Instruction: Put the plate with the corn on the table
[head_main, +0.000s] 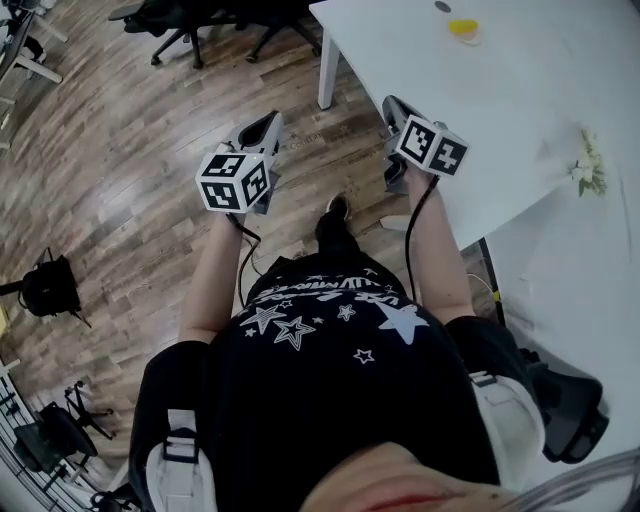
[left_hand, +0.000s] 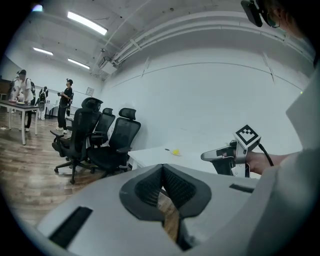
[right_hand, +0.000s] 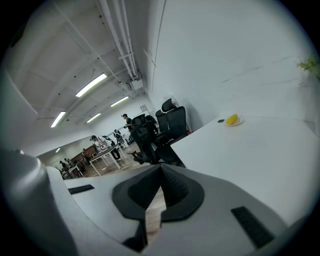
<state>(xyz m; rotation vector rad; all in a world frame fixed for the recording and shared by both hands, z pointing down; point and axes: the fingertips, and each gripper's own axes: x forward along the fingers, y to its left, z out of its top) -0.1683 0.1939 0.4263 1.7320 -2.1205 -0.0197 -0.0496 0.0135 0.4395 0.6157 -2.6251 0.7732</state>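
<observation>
1. Nearest the lens, the person's black star-printed shirt (head_main: 320, 340) fills the bottom of the head view, with both forearms stretched toward 12 o'clock.
2. The left gripper (head_main: 268, 120) hangs over the wooden floor (head_main: 120, 200), off the white tabletop (head_main: 520, 100). Its own view shows the jaws clenched together with nothing between them.
3. The right gripper (head_main: 392, 104) sits at the tabletop's near left edge. It too is closed tight and empty, its pads meeting on bare air.
4. The plate (head_main: 463, 36) with the corn (head_main: 462, 27) rests at the far end of the tabletop. It lies at about 1 o'clock from the right gripper and well apart from it, and farther still, near 2 o'clock, from the left gripper. The right gripper is plainly the nearer.
5. The corn's long axis appears to run roughly 9 to 3 o'clock in the head view, though it is too small to be sure.
6. Judged from this, the plate already stands on the tabletop. Any grasp would call for a long reach toward 1 o'clock and for the jaws to part first.
</observation>
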